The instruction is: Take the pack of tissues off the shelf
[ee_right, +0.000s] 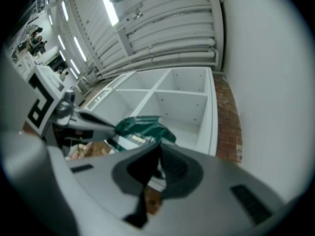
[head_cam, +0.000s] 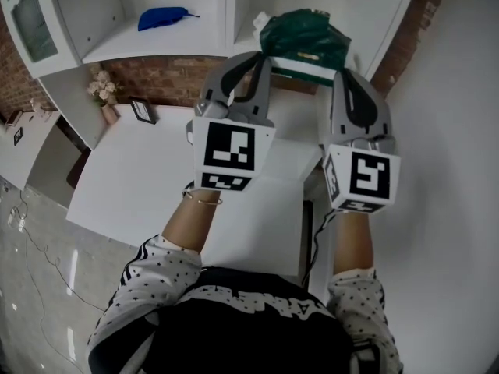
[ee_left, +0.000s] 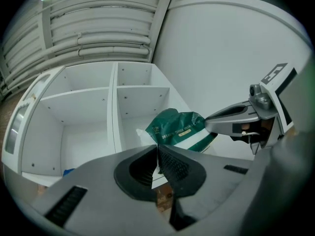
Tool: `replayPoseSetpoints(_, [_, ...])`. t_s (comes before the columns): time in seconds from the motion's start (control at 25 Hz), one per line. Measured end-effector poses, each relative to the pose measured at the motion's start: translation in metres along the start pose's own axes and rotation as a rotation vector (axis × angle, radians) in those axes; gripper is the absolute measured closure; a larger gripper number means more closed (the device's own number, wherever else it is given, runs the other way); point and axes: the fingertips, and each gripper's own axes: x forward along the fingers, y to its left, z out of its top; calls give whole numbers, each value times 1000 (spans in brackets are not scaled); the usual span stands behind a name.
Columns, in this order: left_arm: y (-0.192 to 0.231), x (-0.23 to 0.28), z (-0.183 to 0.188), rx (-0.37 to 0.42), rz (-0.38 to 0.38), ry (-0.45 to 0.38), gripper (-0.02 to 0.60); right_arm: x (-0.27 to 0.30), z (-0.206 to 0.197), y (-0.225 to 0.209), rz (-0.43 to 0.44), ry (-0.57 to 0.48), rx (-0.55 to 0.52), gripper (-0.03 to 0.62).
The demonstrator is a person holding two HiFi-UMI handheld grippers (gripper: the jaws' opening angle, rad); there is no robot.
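Observation:
The pack of tissues (head_cam: 304, 41) is dark green with a white band. It hangs at the front edge of the white shelf's (head_cam: 156, 47) right compartment, between my two grippers. My left gripper (head_cam: 261, 61) is at its left end and my right gripper (head_cam: 343, 76) at its right end. In the left gripper view the jaws (ee_left: 157, 149) are closed together at the pack's (ee_left: 179, 129) lower left corner. In the right gripper view the jaws (ee_right: 158, 149) are closed at the pack's (ee_right: 142, 128) near edge. How much wrapper each pinches is hidden.
A blue object (head_cam: 160, 16) lies in the shelf's left compartment. Below the shelf is a white table (head_cam: 148, 178) with a small pot of flowers (head_cam: 101, 90) and a picture frame (head_cam: 143, 110) at its back. A white wall (head_cam: 444, 131) runs along the right.

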Motion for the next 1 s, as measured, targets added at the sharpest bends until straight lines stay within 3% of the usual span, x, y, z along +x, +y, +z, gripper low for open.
replayPoseSetpoints(0.44, [-12,-33,-18,27,-8,10,538,-28,-16,25,24,0,17,557])
replayPoseSetpoints(0.8, [-26,-48,-39,5,-35,46,538,-48,-35,36,26,31,71,557])
replayPoseSetpoints(1.0, [-32,-57,-54,-48,-52,79,538,-57,-44,44,24,48,92,557])
